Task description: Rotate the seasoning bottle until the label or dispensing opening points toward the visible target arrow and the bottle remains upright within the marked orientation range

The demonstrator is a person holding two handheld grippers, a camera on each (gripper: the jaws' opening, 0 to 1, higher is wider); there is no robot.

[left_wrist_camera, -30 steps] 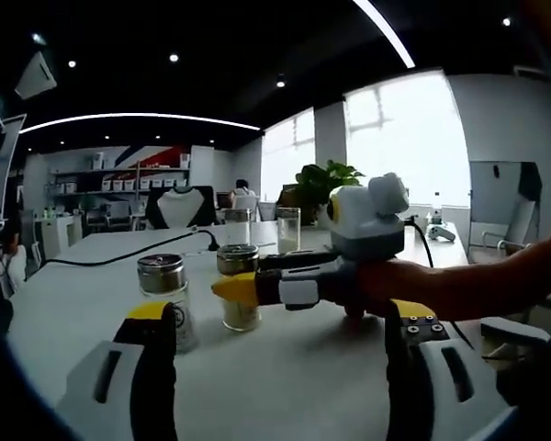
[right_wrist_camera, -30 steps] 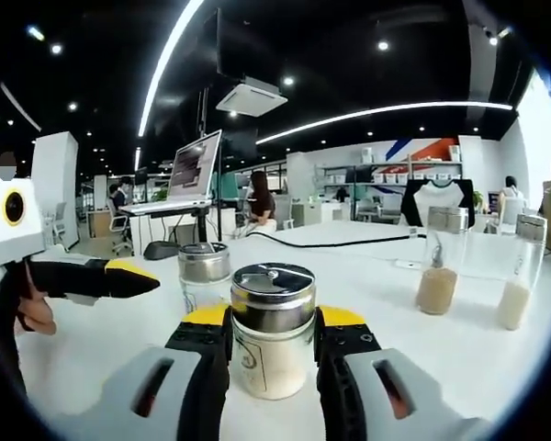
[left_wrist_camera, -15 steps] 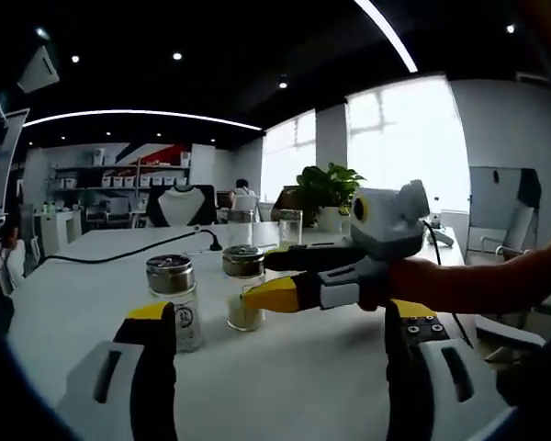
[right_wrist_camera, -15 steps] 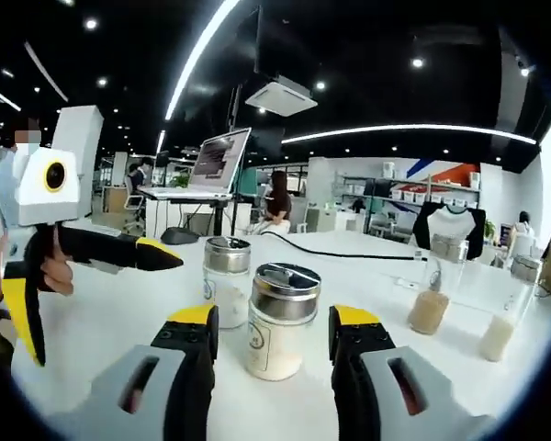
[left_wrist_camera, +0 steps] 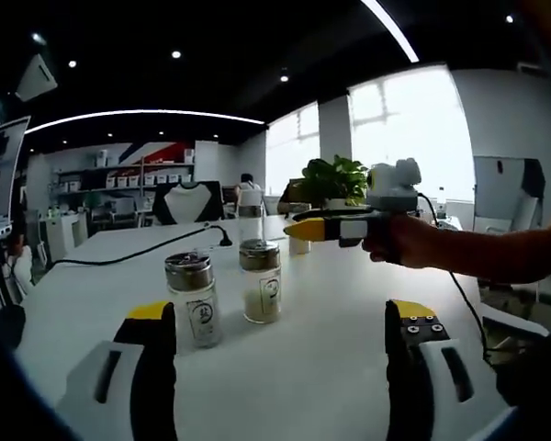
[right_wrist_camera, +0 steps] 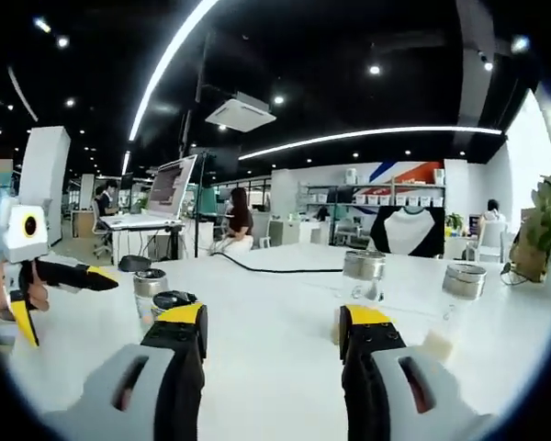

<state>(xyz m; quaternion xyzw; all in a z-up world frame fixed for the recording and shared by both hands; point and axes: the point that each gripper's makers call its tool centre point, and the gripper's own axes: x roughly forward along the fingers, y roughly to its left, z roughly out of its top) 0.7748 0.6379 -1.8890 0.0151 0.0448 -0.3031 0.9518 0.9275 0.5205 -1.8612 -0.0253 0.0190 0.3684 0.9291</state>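
Left gripper view: the left tool, grey-bodied with black jaws tipped in yellow, rises from the near edge of the white worktop with its jaws spread wide and nothing between them. Just beyond the left jaw stand two clear glass seasoning bottles with metal caps, upright and just beside each other but apart: the nearer seasoning bottle holds pale contents and shows a small label, and the second seasoning bottle holds a yellowish powder and also turns a label this way. Both sit in the middle of the worktop, well clear of its edges. Farther on and raised above the worktop, a person's hand carries the right tool, whose yellow-tipped jaws point left; I cannot tell their gap from here. A black cable runs across the far part of the worktop, two tall clear glasses stand near the far edge, and a green potted plant stands behind them against bright windows.

Right gripper view: the right tool shows its jaws spread apart and empty over the worktop. Beside its left jaw the metal caps of the two seasoning bottles peep out, partly hidden. At the left the left tool comes in, yellow-tipped. Beyond the right jaw stand two more capped glass jars, and the black cable lies across the far worktop. An open office with shelves, a laptop on a stand and seated people lies behind.
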